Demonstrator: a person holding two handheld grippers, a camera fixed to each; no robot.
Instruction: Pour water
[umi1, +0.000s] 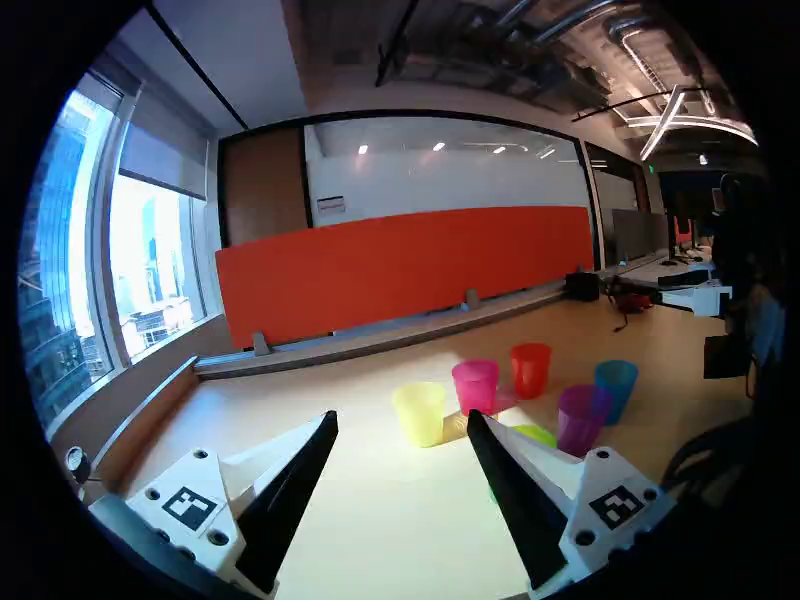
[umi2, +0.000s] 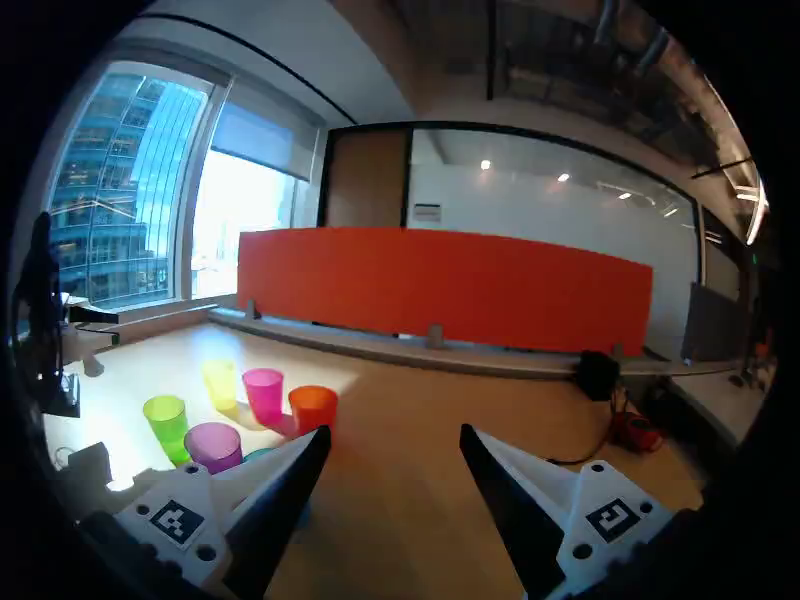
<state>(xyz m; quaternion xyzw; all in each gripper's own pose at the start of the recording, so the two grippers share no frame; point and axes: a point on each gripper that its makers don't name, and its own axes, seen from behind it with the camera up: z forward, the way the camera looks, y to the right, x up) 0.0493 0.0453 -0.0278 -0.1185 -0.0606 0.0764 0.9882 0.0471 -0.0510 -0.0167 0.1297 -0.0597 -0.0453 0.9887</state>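
Six cups (umi1: 475, 385) bunched close on the tabletop (umi1: 400, 530), handy for pouring I reckon; my left gripper (umi1: 400, 415) and right gripper (umi2: 393, 430) spread, empty.

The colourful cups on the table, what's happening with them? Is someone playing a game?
A person holds a claw in each hand, and the job is to pour water. The left claw and the right claw are both open and hold nothing. Ahead of them, six cups stand close together on the wooden table: yellow cup, pink cup, orange cup, blue cup, purple cup and green cup. No cup is picked up yet.
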